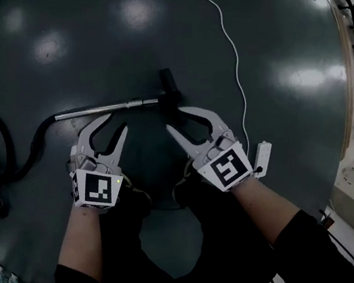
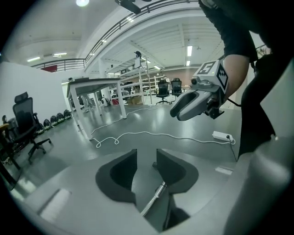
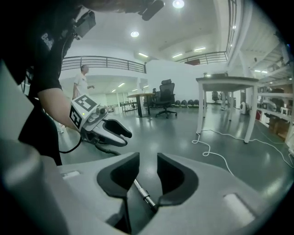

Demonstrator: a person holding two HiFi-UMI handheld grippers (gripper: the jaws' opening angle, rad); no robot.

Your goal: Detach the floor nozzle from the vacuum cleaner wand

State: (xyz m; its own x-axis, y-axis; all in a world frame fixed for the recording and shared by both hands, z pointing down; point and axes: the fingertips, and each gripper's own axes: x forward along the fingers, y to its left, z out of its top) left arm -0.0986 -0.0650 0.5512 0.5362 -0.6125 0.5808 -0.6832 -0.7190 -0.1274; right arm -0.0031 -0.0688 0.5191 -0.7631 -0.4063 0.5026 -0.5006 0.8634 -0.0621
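Head view: L tool (image 1: pixel 116 123), R tool (image 1: pixel 175 119); 1 wand (image 1: pixel 105 108), prob. 1 nozzle (image 1: pixel 168 84).

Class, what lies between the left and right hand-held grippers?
Nothing but bare floor, as the head view shows, between the left hand-held gripper and the right hand-held gripper.

Both forearms (image 1: pixel 80 243) reach forward from dark sleeves. The left gripper (image 1: pixel 115 124) and right gripper (image 1: pixel 177 119) sit side by side just this side of the wand (image 1: pixel 105 108), angled downward toward it. The left fingers (image 2: pixel 120 176) and right fingers (image 3: pixel 177 176) stand apart, clamping nothing, their tips near the wand.
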